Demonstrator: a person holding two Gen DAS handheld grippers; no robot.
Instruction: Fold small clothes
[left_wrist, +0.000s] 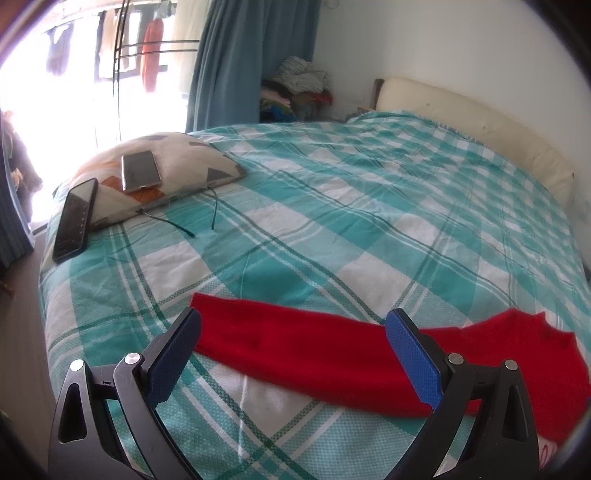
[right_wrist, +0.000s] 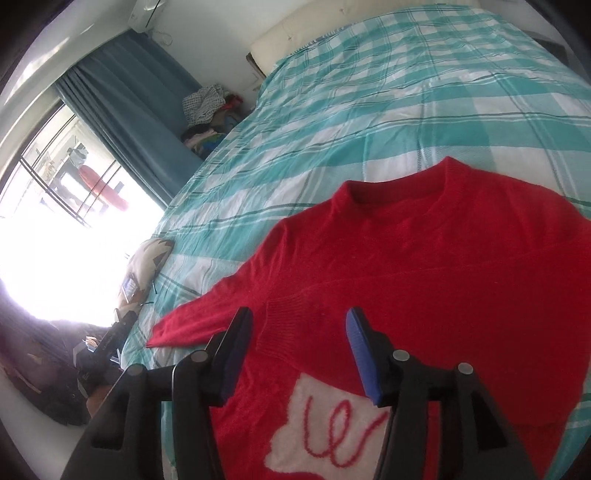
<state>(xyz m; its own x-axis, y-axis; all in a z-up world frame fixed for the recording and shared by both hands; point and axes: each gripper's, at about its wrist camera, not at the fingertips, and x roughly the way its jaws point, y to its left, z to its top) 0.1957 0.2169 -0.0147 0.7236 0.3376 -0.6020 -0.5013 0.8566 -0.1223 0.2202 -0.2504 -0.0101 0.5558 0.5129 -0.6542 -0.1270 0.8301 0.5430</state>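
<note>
Red knit sweater (right_wrist: 424, 266) lies flat, front side up, on the bed (left_wrist: 332, 206), close to the near edge and toward the near right corner as the left wrist view has it. Left gripper (left_wrist: 293, 336) hangs just above the left sleeve (left_wrist: 295, 343), jaws spread wide, nothing between them. Right gripper (right_wrist: 299, 332) is over the chest, also wide apart and holding nothing; whether either touches the knit I cannot tell.

Progress, as a judgement: folding looks barely begun. The right sleeve appears already laid diagonally across the chest, its ribbed cuff (right_wrist: 284, 306) resting near the middle of the body, though that could be a crease in the fabric. Left sleeve is stretched straight out toward the left edge of the bed, unfolded. Body is at full length, so sleeve fold and body fold remain.

Look of the sweater: fuzzy soft knit, round ribbed neckline (right_wrist: 399, 195) pointing toward the headboard, white patch (right_wrist: 295, 439) with red looping script low on the front. Mostly smooth, a few shallow wrinkles.

Farther back, at the far left corner: patterned pillow (left_wrist: 184, 162) with a phone (left_wrist: 141, 170) on it, a second dark phone (left_wrist: 75, 219) leaning beside it. Cream headboard (left_wrist: 480, 122) and blue curtain (left_wrist: 236, 62) beyond.
</note>
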